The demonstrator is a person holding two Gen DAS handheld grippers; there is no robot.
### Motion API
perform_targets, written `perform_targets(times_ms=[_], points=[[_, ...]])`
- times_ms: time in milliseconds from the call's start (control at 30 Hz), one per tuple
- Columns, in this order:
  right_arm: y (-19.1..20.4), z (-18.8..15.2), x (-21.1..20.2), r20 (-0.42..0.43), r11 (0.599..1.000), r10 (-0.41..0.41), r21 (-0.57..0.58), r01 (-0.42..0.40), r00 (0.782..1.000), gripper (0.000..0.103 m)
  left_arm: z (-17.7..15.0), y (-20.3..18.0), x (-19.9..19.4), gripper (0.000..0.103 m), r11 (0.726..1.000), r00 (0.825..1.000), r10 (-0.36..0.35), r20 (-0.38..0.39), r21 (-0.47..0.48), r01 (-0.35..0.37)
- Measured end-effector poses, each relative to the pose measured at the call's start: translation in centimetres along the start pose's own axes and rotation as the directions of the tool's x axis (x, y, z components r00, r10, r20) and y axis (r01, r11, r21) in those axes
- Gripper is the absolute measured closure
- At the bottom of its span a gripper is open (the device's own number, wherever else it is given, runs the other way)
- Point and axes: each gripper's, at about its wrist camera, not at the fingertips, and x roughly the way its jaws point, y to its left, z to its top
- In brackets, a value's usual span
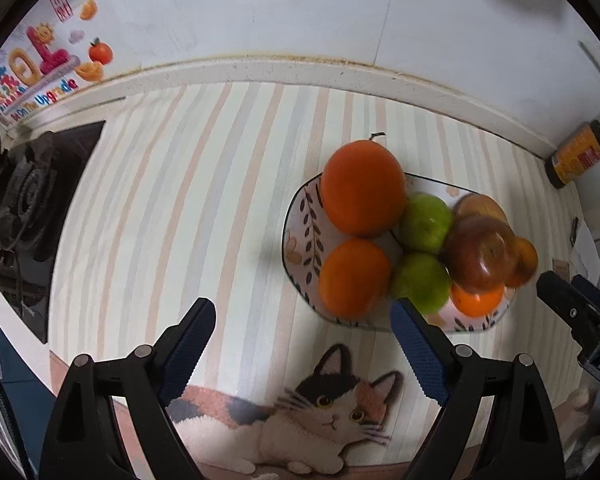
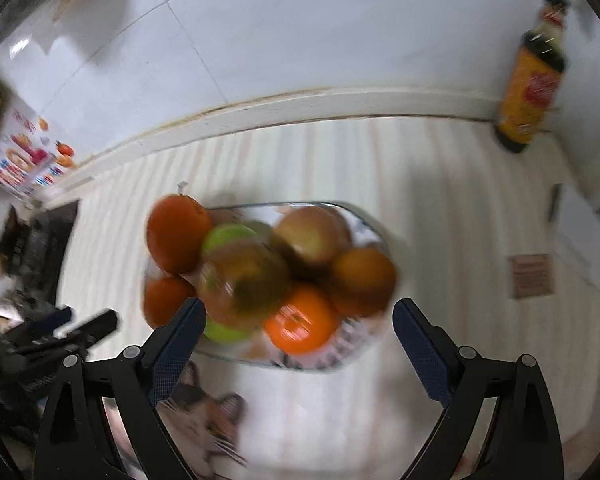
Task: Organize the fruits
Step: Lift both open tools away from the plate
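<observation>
A patterned plate on the striped mat holds several fruits: a large orange, a smaller orange, two green fruits, a red-brown apple blurred with motion, and more oranges behind it. My left gripper is open and empty, above the mat in front of the plate. My right gripper is open and empty above the plate's near side; the apple looks blurred there. The right gripper also shows at the right edge of the left wrist view.
A gas stove sits at the left. A yellow-labelled bottle stands at the back right by the wall, and also shows in the right wrist view. A cat picture is printed on the mat's near edge.
</observation>
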Motion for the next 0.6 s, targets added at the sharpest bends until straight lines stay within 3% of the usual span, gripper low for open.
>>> perform_targets(times_ms=[200, 600], points=[[0.2, -3.3, -4.8, 0.066, 0.995, -0.096, -0.030, 0.098, 0.993, 0.006, -2.9, -0.5, -3.9, 0.013, 1.000, 0.997, -0.005, 0.073, 0.029, 0.003], [2.6, -6.9, -14.4, 0.185, 0.995, -0.074, -0.049, 0.084, 0.980, 0.006, -5.9, -0.5, -14.2, 0.013, 0.996, 0.970, -0.040, 0.242, 0.087, 0.019]])
